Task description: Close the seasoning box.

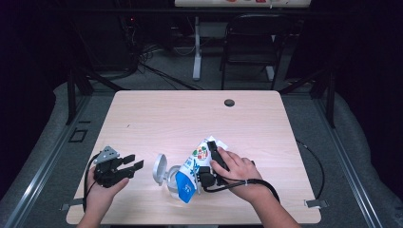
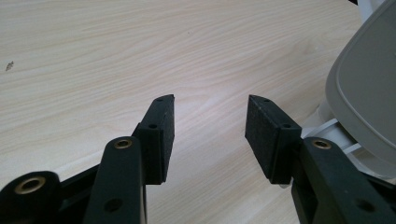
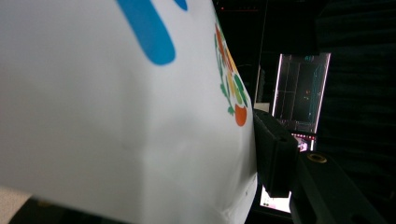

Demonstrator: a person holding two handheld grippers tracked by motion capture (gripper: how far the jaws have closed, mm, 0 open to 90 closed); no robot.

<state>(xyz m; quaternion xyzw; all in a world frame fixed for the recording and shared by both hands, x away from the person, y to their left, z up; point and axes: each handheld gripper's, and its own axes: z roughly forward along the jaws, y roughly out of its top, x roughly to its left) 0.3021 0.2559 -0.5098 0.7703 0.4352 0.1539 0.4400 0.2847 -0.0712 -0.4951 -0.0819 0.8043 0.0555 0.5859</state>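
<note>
High view: one white-and-blue pouch (image 1: 192, 173) tilted over one grey container (image 1: 172, 184) with its round lid (image 1: 159, 168) flipped open, near the worktop (image 1: 190, 118) front edge. Right claw (image 1: 209, 164) clamps the pouch; left claw (image 1: 129, 165) rests just left of the lid, apart from it.

Left gripper view: jaws wide, nothing between; grey lid at right edge.

Right gripper view: one pad pressed against the pouch (image 3: 116, 116) side.

Judgement: pouch seized and tipped at the container; whether anything has gone in can't be told. Emptying and closing the lid remain.
</note>
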